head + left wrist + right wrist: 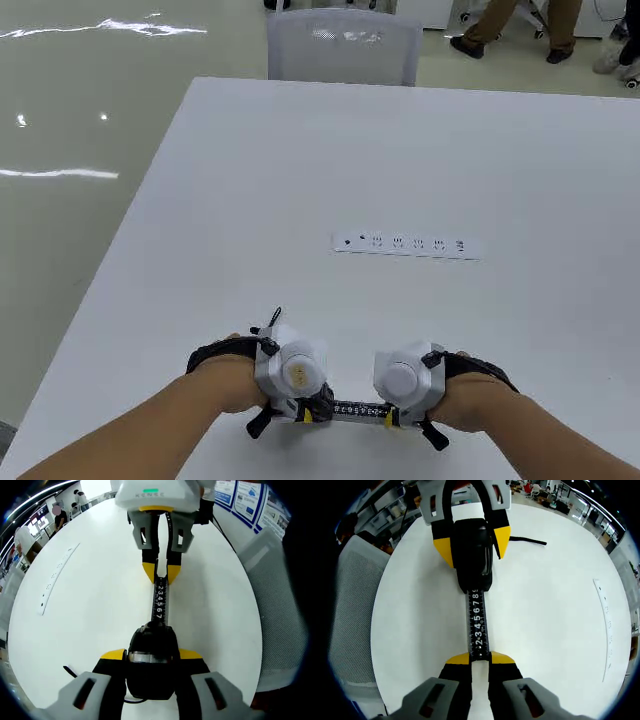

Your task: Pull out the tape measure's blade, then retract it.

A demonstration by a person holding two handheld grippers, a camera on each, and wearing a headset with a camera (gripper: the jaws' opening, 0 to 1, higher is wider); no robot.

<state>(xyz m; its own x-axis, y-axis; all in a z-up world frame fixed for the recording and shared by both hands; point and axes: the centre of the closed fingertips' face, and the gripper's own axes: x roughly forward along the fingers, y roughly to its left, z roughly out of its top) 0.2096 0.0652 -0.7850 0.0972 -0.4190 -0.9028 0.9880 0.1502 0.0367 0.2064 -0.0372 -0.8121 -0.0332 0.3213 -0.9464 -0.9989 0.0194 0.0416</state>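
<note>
Left gripper [152, 654] jaws clamped round black plastic tape measure case [475, 550], near white table's [400, 160] front edge | right gripper [480, 659] jaws pinched the black white-numbered blade [478, 625] tip, short stretch exposed | risk: the thin blade could slip from the pinch and snap back.

Office: white table [400, 160], mesh chair [345, 45]
</note>
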